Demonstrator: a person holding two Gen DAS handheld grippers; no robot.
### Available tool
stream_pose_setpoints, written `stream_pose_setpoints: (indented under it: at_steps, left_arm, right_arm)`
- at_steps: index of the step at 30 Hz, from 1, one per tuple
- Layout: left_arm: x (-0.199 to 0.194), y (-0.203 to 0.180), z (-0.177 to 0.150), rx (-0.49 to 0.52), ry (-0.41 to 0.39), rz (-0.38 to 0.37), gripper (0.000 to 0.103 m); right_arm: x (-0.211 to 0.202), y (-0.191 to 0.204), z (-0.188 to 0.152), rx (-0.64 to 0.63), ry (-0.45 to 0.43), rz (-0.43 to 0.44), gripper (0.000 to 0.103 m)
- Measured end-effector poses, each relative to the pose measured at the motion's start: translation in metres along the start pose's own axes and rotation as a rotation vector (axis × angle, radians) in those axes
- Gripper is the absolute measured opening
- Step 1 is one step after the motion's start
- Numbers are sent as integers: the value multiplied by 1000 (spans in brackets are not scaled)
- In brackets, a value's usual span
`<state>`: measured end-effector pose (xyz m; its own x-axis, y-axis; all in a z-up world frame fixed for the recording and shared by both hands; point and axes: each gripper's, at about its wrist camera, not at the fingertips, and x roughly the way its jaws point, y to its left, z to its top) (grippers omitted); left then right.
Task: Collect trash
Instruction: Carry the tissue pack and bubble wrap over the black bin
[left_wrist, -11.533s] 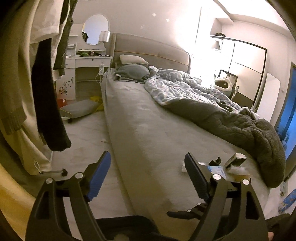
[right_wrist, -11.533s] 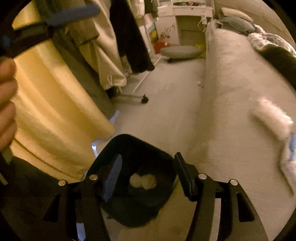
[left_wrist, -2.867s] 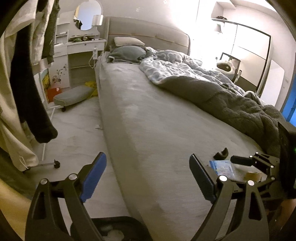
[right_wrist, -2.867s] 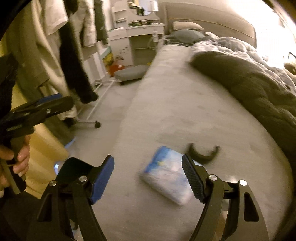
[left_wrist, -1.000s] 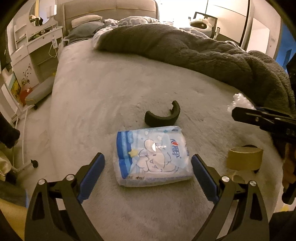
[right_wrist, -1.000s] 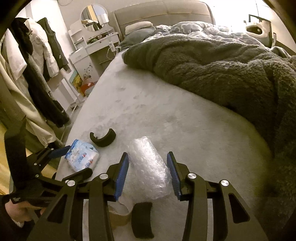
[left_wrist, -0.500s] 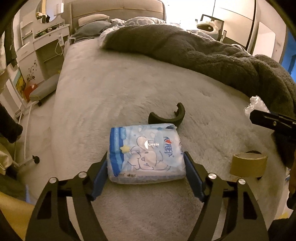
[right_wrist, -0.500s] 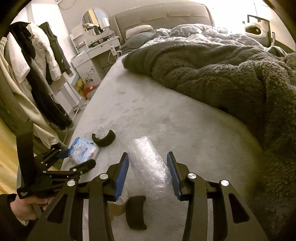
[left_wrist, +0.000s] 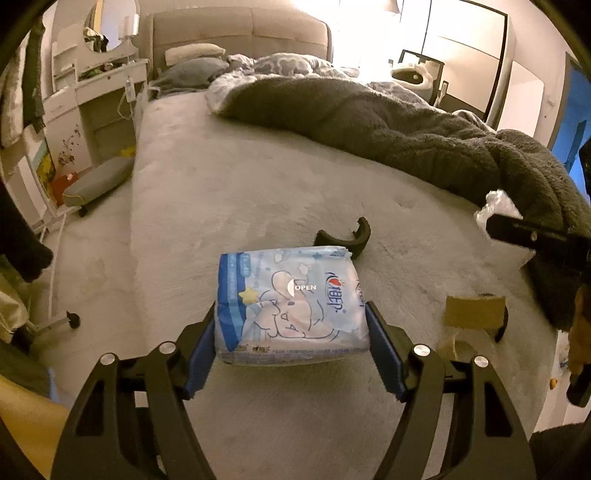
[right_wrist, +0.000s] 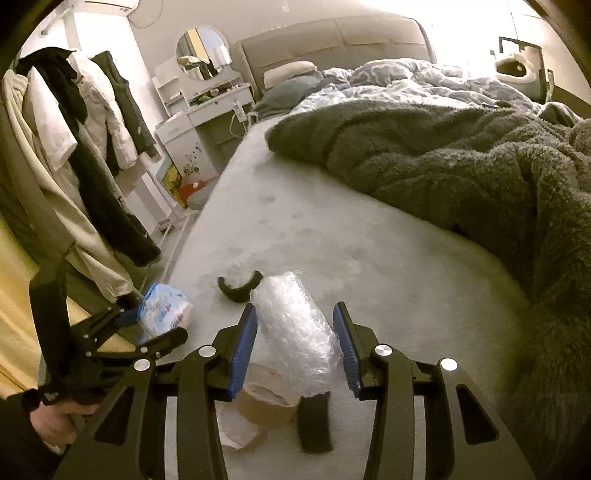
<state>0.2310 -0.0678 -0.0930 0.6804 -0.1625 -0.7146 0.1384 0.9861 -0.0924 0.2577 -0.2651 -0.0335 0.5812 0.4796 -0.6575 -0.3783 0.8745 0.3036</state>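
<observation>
Tissue pack (left_wrist: 291, 310) is sitting clamped between the left gripper (left_wrist: 291, 349) pads, which have just been closing on it, low over the bed (left_wrist: 258, 192). Bubble wrap (right_wrist: 295, 336) is being gripped by the right gripper (right_wrist: 295, 347). Beside them are lying a tape roll (left_wrist: 474, 314) and a curved black piece (left_wrist: 345, 240). Lifting both loads level, I judge, should be keeping the slippery pack from sliding out.

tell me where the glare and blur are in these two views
Left wrist view: window glare washes out the wall behind the headboard; the tape roll is smeared. Right wrist view: the top right corner blows out; the tissue pack is soft. Both bend strongly at the edges.
</observation>
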Motion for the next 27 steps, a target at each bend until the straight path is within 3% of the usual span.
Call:
stream_pose_setpoints:
  at_steps: [15,27]
  left_arm:
    - [-68,33,-44,-76,-33,61,76]
    - [-93,73,-74,-124,8,141,76]
  right_arm:
    - [-17,53,-32,-38,-40,37,43]
    - [-17,102,-56,-84,-6,67,43]
